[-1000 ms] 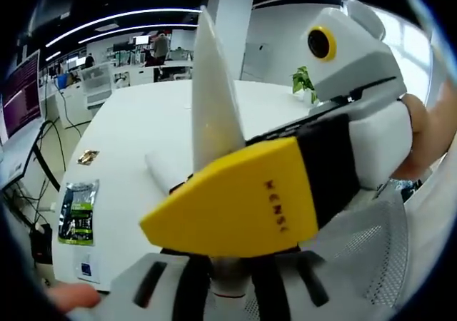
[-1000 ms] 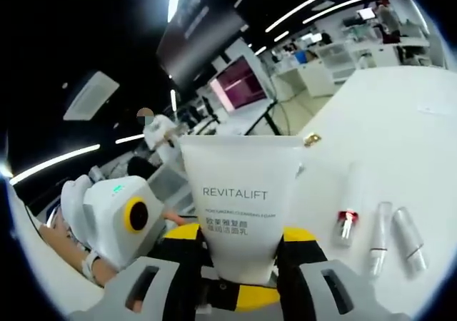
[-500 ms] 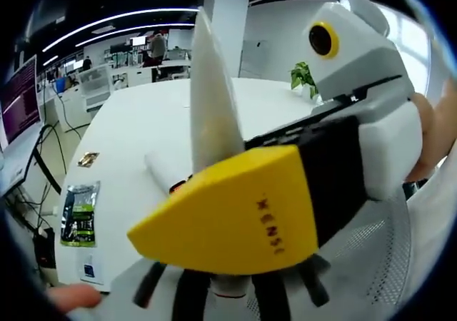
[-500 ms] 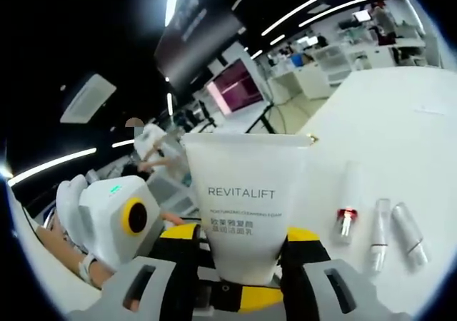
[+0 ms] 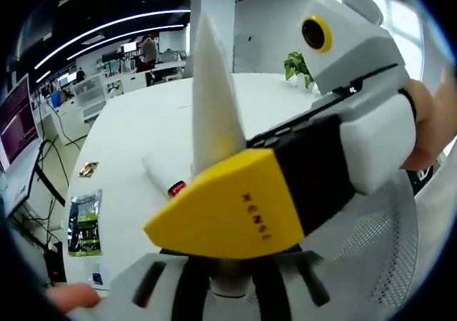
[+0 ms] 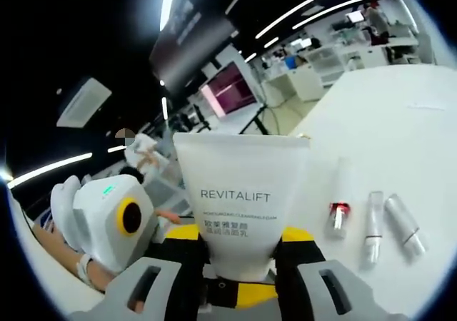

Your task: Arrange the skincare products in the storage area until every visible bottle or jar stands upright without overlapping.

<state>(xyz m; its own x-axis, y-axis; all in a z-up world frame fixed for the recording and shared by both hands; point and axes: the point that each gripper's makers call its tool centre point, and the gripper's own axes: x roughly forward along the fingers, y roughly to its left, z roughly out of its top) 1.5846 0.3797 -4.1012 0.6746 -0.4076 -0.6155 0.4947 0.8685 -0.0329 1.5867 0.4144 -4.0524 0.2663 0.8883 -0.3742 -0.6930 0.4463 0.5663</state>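
My right gripper [image 6: 239,253] pinches the white Revitalift tube [image 6: 239,203] near its lower end, yellow-padded jaws pressed against both sides, the flat crimped end pointing away from me above the white table [image 6: 400,128]. My left gripper [image 5: 232,282] sits directly under the same tube, seen edge-on in the left gripper view [image 5: 211,100]; whether its jaws are gripping the cap end or only standing around it I cannot tell, since the right gripper's yellow pad [image 5: 228,210] covers that spot. Beyond the tube, three slim products lie flat on the table: a white stick with a red band [image 6: 338,203], then a thin white tube [image 6: 373,225] and a silvery one [image 6: 403,223] just beside it. None stands upright yet. As I judge it, the job is at an early stage: the tube is in the air and unplaced, and all three pieces on the table remain to be stood up.
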